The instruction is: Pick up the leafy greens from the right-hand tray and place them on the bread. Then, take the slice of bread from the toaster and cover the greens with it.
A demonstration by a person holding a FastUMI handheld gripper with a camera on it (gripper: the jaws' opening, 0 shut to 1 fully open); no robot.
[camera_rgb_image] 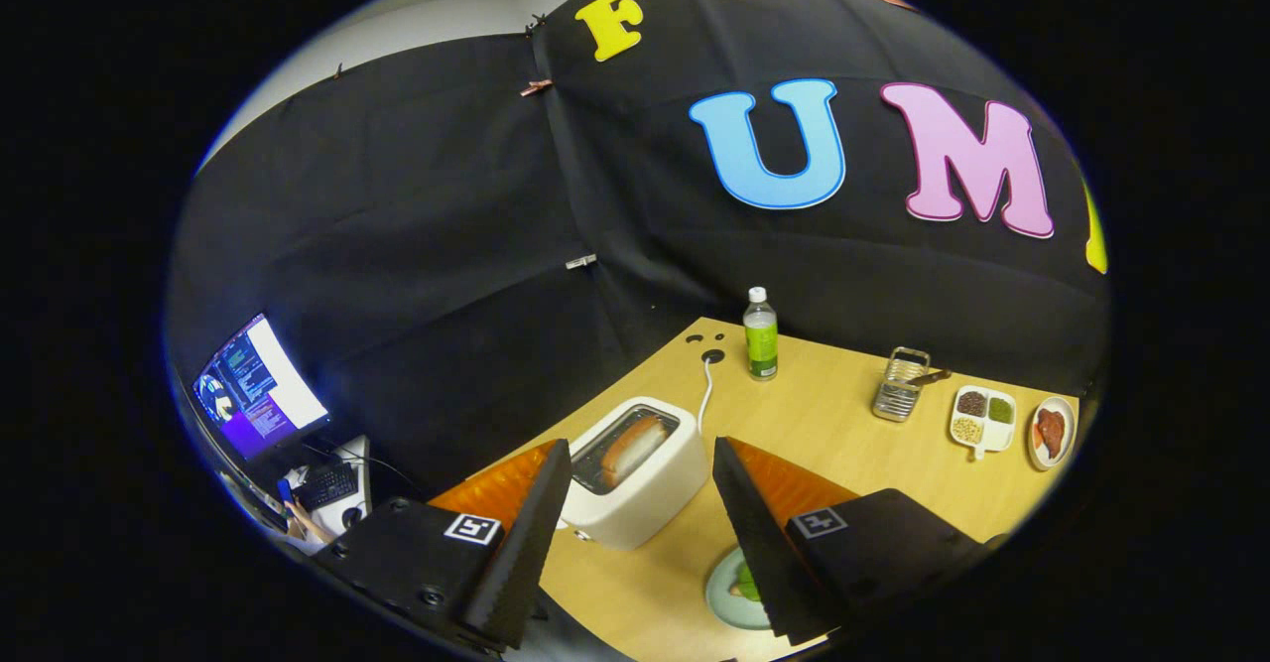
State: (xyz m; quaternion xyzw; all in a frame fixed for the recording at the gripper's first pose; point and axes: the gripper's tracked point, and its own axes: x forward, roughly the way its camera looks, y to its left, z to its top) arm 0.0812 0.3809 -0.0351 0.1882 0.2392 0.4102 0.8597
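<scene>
My gripper (640, 444) is open and held high above the wooden table, with nothing between its fingers. Just ahead of the fingers stands a white toaster (635, 488) with a slice of bread (633, 444) lying in its top slot. Below the right finger sits a pale green plate (722, 597). On it lie leafy greens (747, 583), partly hidden by that finger, and a sliver of tan shows beside them. Far to the right is a white compartment tray (984, 436) with dark, green and pale fillings.
A small plate with a red slice (1052, 432) sits right of the tray. A metal wire holder (901, 384) and a green-labelled bottle (761, 336) stand near the table's far edge. The toaster's white cord (706, 394) runs to a hole in the table. A monitor (256, 389) glows at the left, off the table.
</scene>
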